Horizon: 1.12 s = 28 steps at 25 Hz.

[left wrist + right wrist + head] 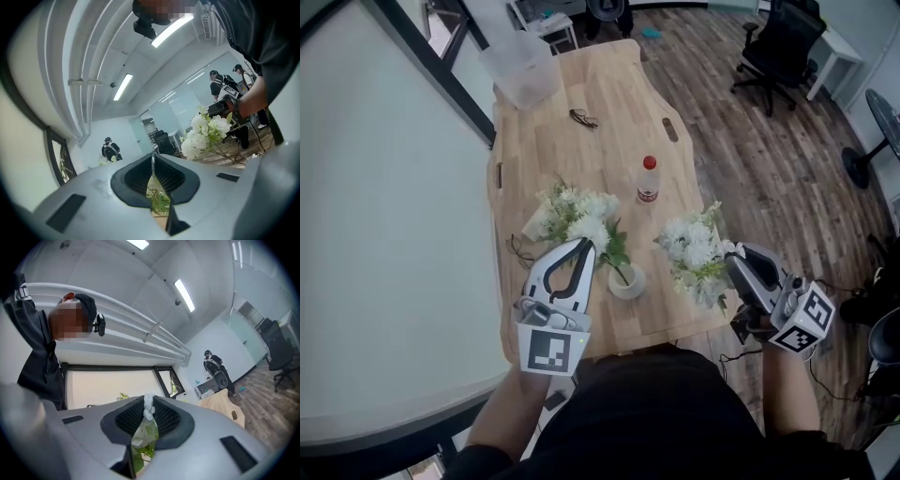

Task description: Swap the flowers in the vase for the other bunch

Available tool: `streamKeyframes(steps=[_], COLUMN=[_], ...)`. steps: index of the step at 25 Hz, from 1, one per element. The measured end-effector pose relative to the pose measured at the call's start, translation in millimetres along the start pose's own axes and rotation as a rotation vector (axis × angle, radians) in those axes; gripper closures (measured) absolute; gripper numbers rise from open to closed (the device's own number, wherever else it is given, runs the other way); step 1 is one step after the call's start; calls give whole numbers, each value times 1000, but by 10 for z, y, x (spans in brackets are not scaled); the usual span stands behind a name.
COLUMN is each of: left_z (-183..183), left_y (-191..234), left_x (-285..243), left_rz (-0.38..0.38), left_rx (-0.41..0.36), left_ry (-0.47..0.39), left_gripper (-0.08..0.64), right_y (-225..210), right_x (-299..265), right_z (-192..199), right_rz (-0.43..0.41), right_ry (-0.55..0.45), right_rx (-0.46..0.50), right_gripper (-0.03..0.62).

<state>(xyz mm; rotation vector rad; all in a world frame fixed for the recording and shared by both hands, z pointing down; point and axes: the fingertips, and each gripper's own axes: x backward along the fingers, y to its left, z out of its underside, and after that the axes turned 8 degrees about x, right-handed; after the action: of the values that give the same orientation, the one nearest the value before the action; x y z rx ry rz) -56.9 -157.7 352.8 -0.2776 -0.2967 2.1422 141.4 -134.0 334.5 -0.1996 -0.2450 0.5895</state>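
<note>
A small white vase [627, 282] stands near the front edge of the wooden table [609, 103]. One bunch of white flowers [573, 215] leans up and left from it, with a stem still reaching into the vase. My left gripper [583, 246] is shut on that bunch just below the blooms; green leaves [157, 199] show between its jaws. The other bunch of white flowers [697, 249] hangs over the table's right front corner, with my right gripper [737, 262] shut on its stems. A white petal [147, 405] and leaves sit between those jaws. That second bunch [205, 132] also shows in the left gripper view.
A clear bottle with a red cap [648, 179] stands behind the vase. Glasses [583, 118] and a clear plastic box [523, 67] lie farther back. A black office chair [780, 42] is on the wood floor at right. People [110, 150] stand in the room.
</note>
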Motion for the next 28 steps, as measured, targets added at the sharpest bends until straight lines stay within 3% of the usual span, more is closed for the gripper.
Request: streamKeyframes(steps=[9, 14, 28], left_z=[68, 147, 177], left_y=[-74, -147, -421], left_x=[91, 92, 123], left_rz=[28, 33, 93], left_rx=[122, 241, 279], left_ry=[3, 9, 27], left_gripper=[537, 537, 537], right_y=[-2, -8, 174], right_x=[-21, -20, 17], right_z=[21, 73, 61], right_rz=[5, 1, -16], right_ry=[9, 22, 40], right_rx=[-3, -8, -7], right_gripper=[517, 517, 517])
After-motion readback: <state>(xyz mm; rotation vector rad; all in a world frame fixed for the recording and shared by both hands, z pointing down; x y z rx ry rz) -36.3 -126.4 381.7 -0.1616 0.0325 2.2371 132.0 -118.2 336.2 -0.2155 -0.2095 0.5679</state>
